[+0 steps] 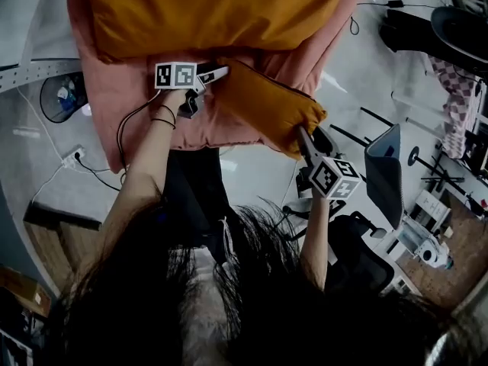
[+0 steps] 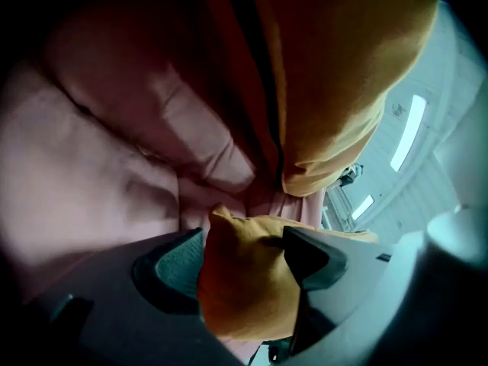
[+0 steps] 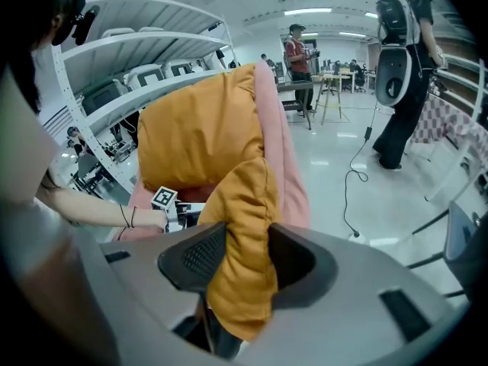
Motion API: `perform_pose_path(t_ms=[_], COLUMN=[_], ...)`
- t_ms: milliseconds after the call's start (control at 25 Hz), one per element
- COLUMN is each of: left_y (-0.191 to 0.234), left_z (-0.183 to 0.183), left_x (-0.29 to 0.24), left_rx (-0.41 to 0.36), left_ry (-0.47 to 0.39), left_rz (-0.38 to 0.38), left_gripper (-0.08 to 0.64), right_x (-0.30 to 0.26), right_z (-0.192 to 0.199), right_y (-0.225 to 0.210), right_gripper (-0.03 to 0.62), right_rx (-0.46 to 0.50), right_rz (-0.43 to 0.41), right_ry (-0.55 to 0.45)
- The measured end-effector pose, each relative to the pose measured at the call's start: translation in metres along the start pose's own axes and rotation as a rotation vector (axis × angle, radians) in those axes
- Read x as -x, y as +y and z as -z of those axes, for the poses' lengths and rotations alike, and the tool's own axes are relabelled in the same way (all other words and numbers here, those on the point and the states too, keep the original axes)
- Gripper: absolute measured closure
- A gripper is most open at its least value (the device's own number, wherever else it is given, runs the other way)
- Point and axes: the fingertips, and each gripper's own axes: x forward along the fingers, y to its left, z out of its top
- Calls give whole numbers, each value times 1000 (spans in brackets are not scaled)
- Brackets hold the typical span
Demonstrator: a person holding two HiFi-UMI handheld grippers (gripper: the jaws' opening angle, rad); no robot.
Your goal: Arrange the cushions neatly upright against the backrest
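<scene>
Pinching the near corner of the small orange cushion (image 1: 263, 105) in the right gripper (image 3: 248, 239), bunching soft fabric between its jaws. Straddling the cushion's far corner with the left gripper (image 2: 244, 239), jaws wide and not pressing, on the pink sofa (image 1: 114, 113) seat. Probably handling light and floppy, so gripping opposite corners, short of the large orange cushion (image 1: 213, 10) propped farther back.

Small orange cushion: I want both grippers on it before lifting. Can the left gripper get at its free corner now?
Probably yes. The left gripper has its jaws wide apart with a corner of the small cushion already between them and nothing blocking. The right gripper grips the opposite end.
</scene>
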Motion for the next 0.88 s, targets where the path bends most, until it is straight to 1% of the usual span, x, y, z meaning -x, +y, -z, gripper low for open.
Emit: perform_pose_path(t_ms=[80, 160, 240, 320, 400, 560, 680, 760, 840, 880], left_y=[-5, -7, -9, -17, -26, -41, -53, -61, -70, -74], left_z=[2, 3, 4, 6, 7, 9, 12, 10, 8, 8], left_x=[-4, -8, -8, -5, 1, 22, 38, 52, 67, 76], left_rx=[66, 115, 124, 77, 21, -45, -84, -95, -104, -115], left_ry=[-15, -25, -19, 2, 27, 63, 91, 75, 43, 40], left_rz=[43, 69, 73, 64, 55, 36, 0, -39, -84, -110], left_gripper=[239, 239, 260, 302, 327, 362, 379, 388, 397, 399], right_x=[1, 2, 2, 4, 7, 11, 14, 12, 8, 6], right_z=[0, 0, 0, 2, 4, 12, 13, 15, 18, 20], right_y=[-2, -4, -4, -7, -11, -15, -19, -20, -21, -20], right_gripper=[403, 403, 403, 403, 403, 408, 413, 417, 420, 423], right_rx=[-11, -23, -23, -15, -12, -20, -21, -35, -68, -80], right_rz=[0, 3, 10, 23, 38, 60, 65, 46, 17, 0], right_ry=[-6, -13, -13, -2, 13, 42, 53, 42, 22, 10])
